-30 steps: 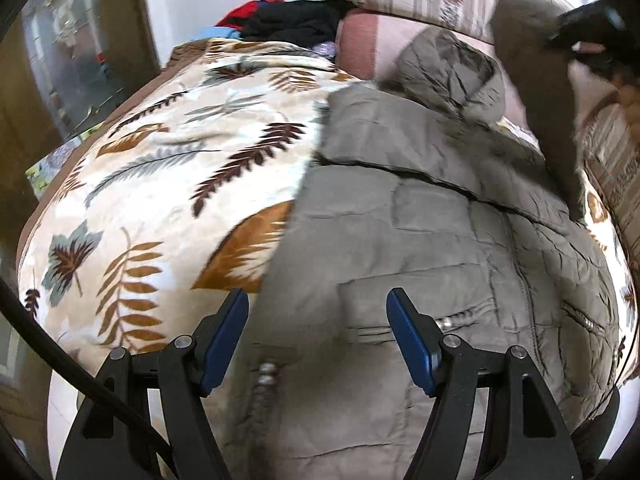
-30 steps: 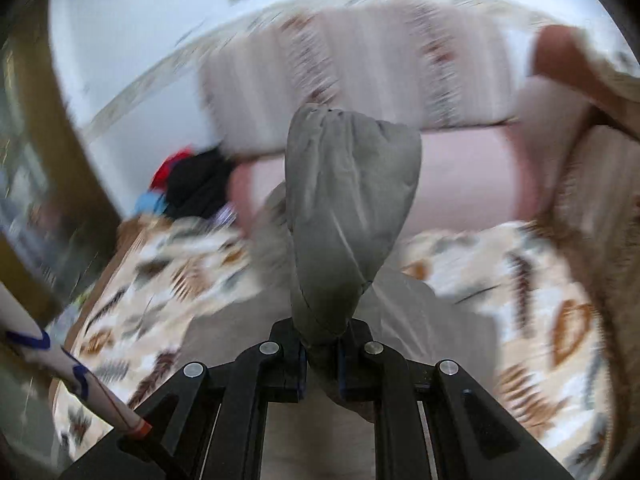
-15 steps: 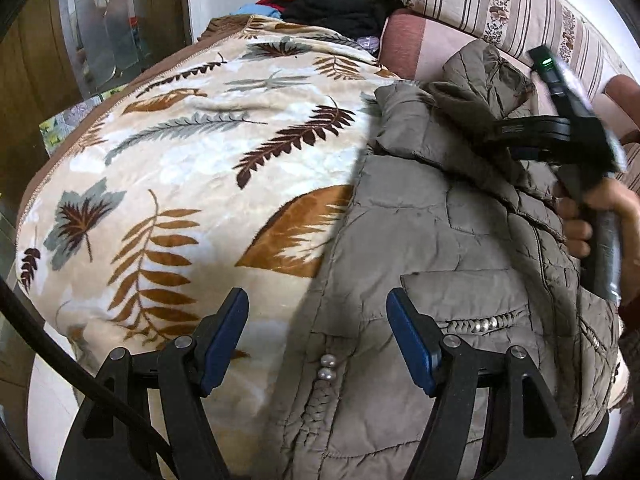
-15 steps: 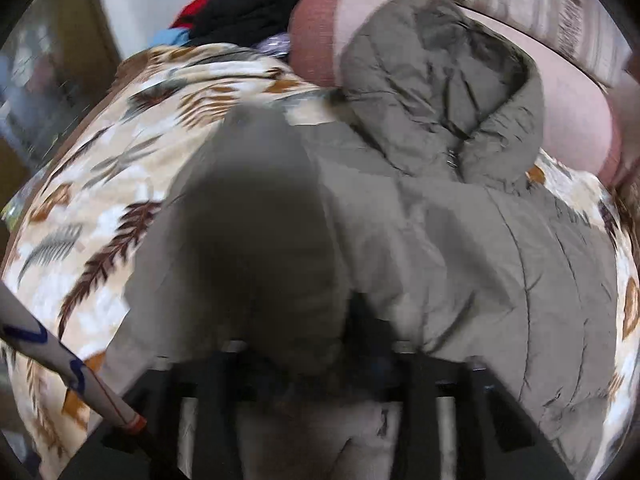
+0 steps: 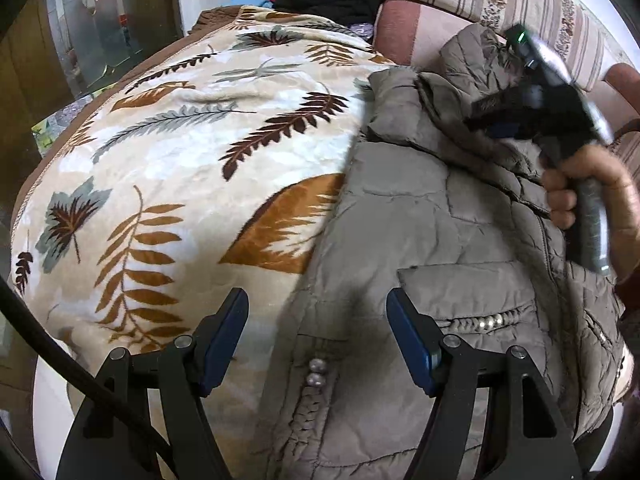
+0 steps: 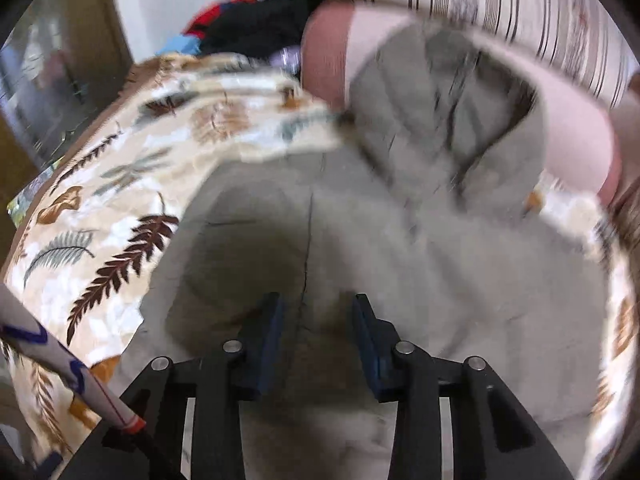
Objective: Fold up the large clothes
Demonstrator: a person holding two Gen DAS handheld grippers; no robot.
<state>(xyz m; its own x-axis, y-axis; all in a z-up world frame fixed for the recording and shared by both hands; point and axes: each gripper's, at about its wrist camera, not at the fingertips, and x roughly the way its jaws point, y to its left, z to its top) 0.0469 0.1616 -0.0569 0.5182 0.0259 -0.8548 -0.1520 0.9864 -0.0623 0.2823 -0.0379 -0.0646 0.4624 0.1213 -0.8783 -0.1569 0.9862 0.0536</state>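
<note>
Leaf-print blanket (image 5: 192,168) carries the grey quilted jacket (image 5: 440,240); my left claw (image 5: 316,336) and right claw (image 6: 318,332) hover above it, both spread, empty.

L gripper (image 5: 318,336) & R gripper (image 6: 316,332) agape

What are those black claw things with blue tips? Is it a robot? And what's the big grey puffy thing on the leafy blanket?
No robot: a person holds a pincher tool in each hand, and each tool carries a camera looking along its fingers. One picture is from the left gripper, the other from the right gripper. You can even see the person's hand holding the right tool in the left picture. The puffy thing is a grey-brown padded coat with a hood, lying on a leaf-patterned blanket. Both grippers are open, holding nothing.
</note>
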